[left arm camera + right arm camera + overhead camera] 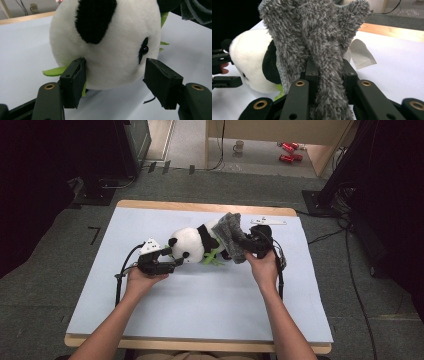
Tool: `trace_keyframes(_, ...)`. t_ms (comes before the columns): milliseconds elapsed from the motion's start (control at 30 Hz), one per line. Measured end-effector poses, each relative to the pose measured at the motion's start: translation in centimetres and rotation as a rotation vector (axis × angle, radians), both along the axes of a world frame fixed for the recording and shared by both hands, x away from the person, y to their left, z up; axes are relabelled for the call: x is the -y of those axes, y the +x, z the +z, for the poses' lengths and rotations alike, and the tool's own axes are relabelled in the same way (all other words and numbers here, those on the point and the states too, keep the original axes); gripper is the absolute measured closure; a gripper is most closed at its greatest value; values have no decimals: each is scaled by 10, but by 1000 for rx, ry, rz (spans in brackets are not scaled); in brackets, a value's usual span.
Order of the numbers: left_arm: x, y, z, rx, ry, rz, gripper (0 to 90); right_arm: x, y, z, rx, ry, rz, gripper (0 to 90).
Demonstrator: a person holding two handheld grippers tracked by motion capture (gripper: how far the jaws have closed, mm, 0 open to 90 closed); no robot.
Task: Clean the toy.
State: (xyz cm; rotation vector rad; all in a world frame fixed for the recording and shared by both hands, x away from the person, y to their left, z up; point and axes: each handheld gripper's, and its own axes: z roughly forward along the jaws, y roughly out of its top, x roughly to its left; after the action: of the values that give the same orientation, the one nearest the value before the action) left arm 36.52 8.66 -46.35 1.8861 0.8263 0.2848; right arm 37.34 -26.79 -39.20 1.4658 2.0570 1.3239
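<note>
A black-and-white panda plush (192,242) lies on its side in the middle of the pale table mat (200,305), with green felt leaves (214,259) under it. My left gripper (175,257) stands open around the panda's head (107,45). One pad rests against the cheek and the other stands off it beside the eye. My right gripper (250,245) is shut on a fuzzy grey cloth (232,237), held up at the panda's back end. In the right gripper view the cloth (317,32) rises from between the jaws and hides part of the panda (249,60).
A small white metal bracket (268,221) lies near the table's far edge. A white tag (360,53) sticks out behind the cloth. Cables trail from both grippers. A mug (239,146) and red items (289,151) sit on the floor beyond.
</note>
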Motion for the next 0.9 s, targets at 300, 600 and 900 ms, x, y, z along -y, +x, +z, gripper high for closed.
trace_keyframes(300, -13, 12, -12, 20, -39, -23, 328, 1, 0, -1, -6, -7, -2, 738)
trace_keyframes(600, -23, 26, -29, -24, -59, -47, 296, 3, 0, -2, -14, -13, -4, 738)
trace_keyframes(900, -17, 25, -28, 7, -81, -88, 415, 4, -1, -4, -20, -20, -11, 740)
